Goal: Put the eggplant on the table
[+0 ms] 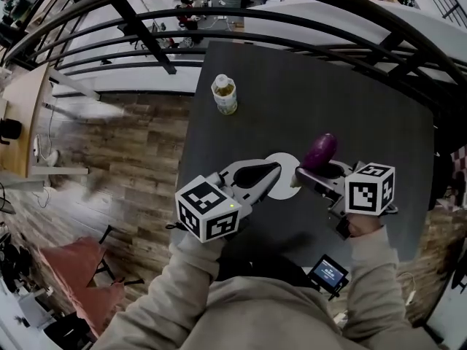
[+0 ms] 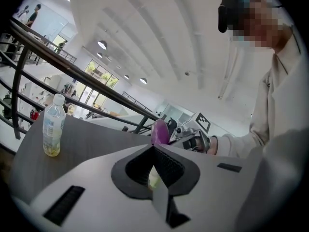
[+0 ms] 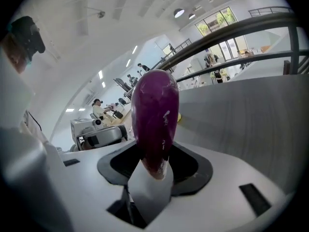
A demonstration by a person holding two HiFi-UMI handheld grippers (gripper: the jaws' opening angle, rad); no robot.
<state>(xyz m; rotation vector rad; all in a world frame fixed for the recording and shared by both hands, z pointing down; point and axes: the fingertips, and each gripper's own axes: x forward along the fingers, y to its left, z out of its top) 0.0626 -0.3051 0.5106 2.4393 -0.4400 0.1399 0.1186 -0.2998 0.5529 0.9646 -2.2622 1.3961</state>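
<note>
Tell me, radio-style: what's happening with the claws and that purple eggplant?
Right gripper clamped on eggplant, over table. Left gripper shut, empty. Bottle well away; white disc under left gripper.

Glossy purple eggplant (image 1: pixel 319 150); dark grey wood-grain table (image 1: pixel 306 79); clear bottle (image 1: pixel 224 95) with pale yellow liquid and white cap

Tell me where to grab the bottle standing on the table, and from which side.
Grip the bottle around its middle, below the cap, coming in level from the near side. It stands upright and alone on the table, so a sideways grip across its round body is open. The left claw holds nothing.
</note>
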